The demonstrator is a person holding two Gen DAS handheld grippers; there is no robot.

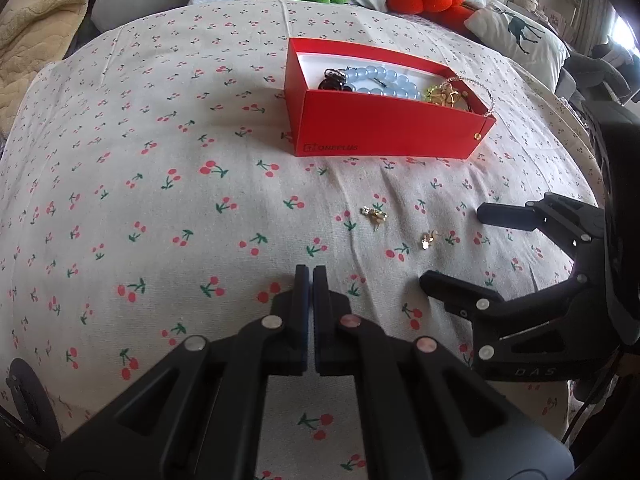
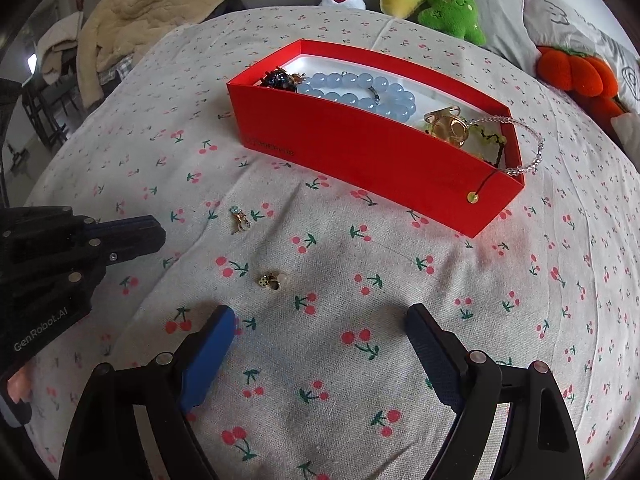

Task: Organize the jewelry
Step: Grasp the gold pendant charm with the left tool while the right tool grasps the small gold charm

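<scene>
On a cherry-print bedsheet, the left gripper is seen clenched on nothing, its pads pressed together. At its one o'clock lies a small gold earring, and a second gold earring lies at two o'clock, just ahead of the right gripper, whose jaws are spread wide and empty. At twelve o'clock a red box is set, holding a blue bead bracelet and gold pieces.
</scene>
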